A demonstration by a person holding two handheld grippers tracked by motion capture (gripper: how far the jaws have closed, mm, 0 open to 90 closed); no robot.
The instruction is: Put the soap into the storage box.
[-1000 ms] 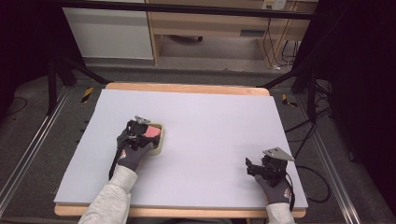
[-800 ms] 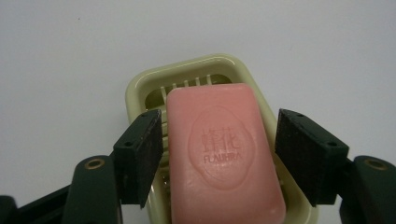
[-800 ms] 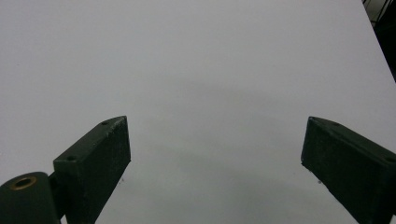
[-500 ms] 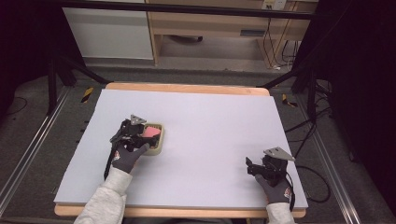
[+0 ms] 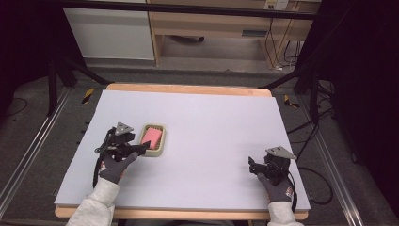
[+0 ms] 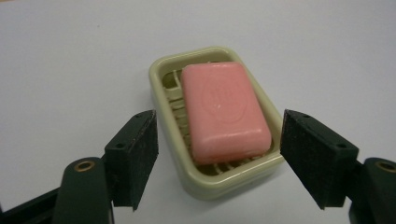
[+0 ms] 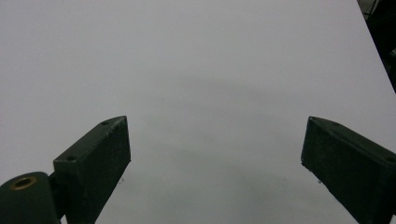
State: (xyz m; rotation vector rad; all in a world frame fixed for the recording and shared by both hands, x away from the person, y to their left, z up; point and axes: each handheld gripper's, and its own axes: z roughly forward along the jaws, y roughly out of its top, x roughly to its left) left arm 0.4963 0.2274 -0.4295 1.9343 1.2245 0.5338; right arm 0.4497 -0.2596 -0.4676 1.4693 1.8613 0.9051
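Note:
A pink soap bar lies in a cream soap dish on the left half of the white table. My left gripper is open just left of the dish, its jaws standing apart on either side of the dish's near end without touching it. My right gripper is open near the table's front right corner, with only bare table between its jaws.
The white table top has a wooden edge showing at the back and front. A wooden cabinet stands beyond it. Cables trail off the right side. Metal rails run along the floor on both sides.
My left gripper has drawn back to the left off the soap and dish and now stands open beside them. The right gripper has not moved.

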